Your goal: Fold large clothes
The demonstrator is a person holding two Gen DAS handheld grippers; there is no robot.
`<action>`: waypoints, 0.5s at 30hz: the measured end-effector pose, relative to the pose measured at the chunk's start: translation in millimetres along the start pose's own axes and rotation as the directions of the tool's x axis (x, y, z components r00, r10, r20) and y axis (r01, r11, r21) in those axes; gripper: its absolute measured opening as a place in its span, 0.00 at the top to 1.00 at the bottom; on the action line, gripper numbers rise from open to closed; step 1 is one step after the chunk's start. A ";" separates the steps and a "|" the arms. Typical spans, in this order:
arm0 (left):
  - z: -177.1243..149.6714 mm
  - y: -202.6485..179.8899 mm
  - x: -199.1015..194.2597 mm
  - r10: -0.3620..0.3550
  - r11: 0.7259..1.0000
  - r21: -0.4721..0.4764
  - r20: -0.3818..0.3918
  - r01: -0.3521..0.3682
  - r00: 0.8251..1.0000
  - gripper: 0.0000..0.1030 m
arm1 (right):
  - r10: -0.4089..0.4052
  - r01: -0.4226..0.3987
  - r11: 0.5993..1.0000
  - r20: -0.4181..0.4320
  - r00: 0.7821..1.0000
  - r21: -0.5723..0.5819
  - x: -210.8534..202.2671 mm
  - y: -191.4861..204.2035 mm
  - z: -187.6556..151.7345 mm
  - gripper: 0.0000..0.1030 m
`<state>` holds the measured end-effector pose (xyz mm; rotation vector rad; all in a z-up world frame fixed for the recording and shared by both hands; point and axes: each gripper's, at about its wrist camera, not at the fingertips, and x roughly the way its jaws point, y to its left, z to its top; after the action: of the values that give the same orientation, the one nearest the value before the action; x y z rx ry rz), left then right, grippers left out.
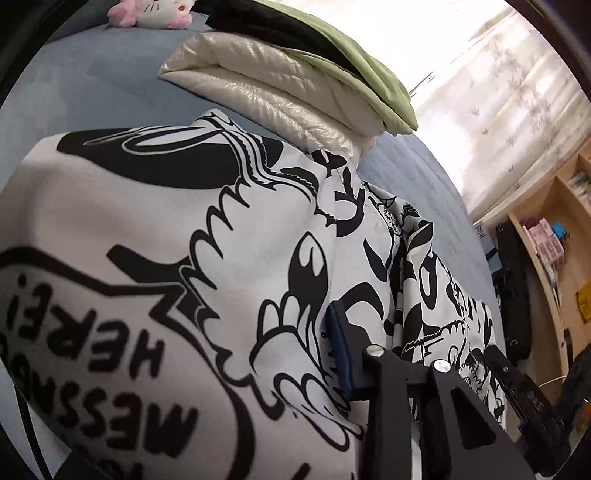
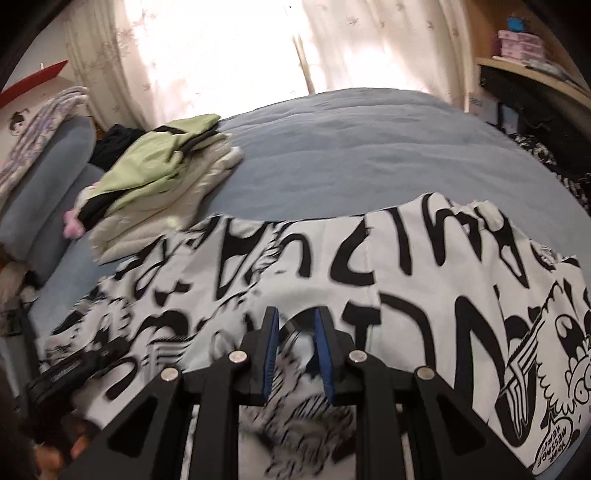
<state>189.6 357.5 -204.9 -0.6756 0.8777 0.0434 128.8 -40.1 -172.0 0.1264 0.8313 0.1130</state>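
A large white garment (image 1: 147, 206) with black cartoon print lies spread on the blue bed cover (image 1: 92, 92). In the left wrist view it rises close to the camera and covers one finger of my left gripper (image 1: 314, 332). The cloth presses against the blue pad of the visible finger (image 1: 338, 347). In the right wrist view the garment (image 2: 406, 251) stretches across the bed (image 2: 351, 147). My right gripper (image 2: 295, 317) is shut on a bunched fold of it between both blue pads. The left gripper's black body (image 2: 70, 373), with a hand on it, shows at lower left.
A pile of folded clothes (image 2: 155, 177) sits on the bed beyond the garment: a cream puffy jacket (image 1: 266, 92) under a green piece (image 1: 351, 62) and a black one. A pink plush toy (image 1: 151, 11), grey-blue cushions (image 2: 48, 177), curtains (image 2: 221, 48) and a wooden shelf (image 1: 554, 240) surround the bed.
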 end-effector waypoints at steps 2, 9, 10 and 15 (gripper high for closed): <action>1.4 -3.6 -0.9 0.008 1.000 0.015 0.002 -0.008 1.000 0.74 | -0.031 0.031 1.000 -0.019 0.999 0.000 10.5 -2.2 -3.0 0.81; -0.8 -25.2 -15.9 0.065 0.991 0.114 0.040 -0.069 0.997 0.82 | -0.107 0.105 0.993 -0.035 0.994 -0.057 35.4 3.2 -28.2 0.80; -1.2 -27.8 -19.3 0.066 0.990 0.125 0.047 -0.071 0.997 0.83 | -0.113 0.111 0.992 -0.031 0.993 -0.068 35.7 4.4 -29.2 0.80; -1.7 -48.9 -35.0 0.079 0.980 0.174 0.085 -0.092 0.993 0.86 | -0.055 0.054 0.998 -0.035 0.998 -0.032 36.7 -3.3 -30.2 0.79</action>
<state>180.4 325.9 -154.5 -0.4664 0.8249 0.0671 131.1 -35.8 -219.4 0.0730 0.8675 0.0770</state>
